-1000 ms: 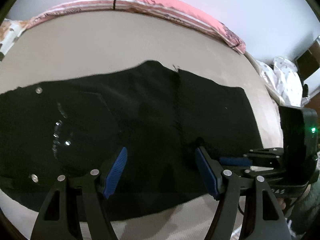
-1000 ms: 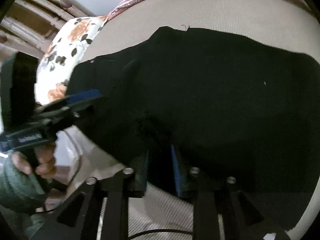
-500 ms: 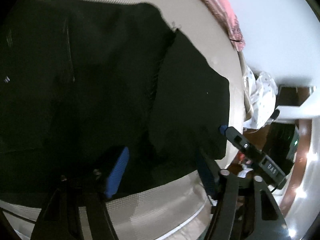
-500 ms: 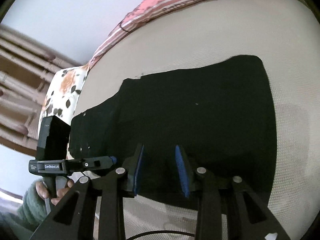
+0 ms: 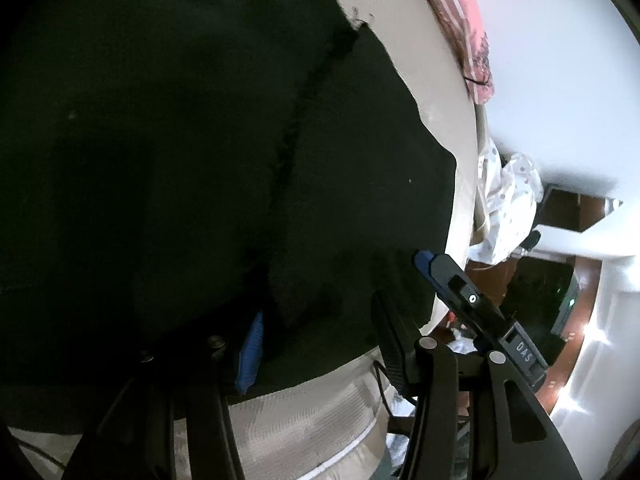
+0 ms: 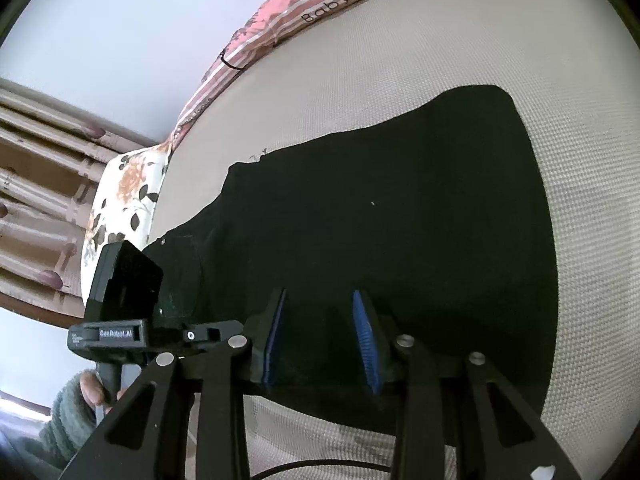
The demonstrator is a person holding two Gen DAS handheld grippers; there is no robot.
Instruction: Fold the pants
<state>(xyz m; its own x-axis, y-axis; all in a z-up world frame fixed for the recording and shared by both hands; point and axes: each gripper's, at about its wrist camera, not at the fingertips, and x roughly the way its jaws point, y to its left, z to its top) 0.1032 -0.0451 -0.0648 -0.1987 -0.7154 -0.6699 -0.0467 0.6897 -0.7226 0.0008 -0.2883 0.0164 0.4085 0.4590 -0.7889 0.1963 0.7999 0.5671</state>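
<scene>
The pants (image 6: 384, 240) lie flat on the mattress (image 6: 440, 48). Behind the pants, a blanket (image 6: 280, 12) runs along the mattress's far edge. Left of the pants sits a pillow (image 6: 124, 200); both tongs stand at the pants' near edge.

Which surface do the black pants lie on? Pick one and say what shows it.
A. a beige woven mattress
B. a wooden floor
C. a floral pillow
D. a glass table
A: in the right wrist view the black pants lie spread flat on the beige woven mattress, whose bare weave shows around them; the floral pillow sits off at the mattress edge.
</scene>
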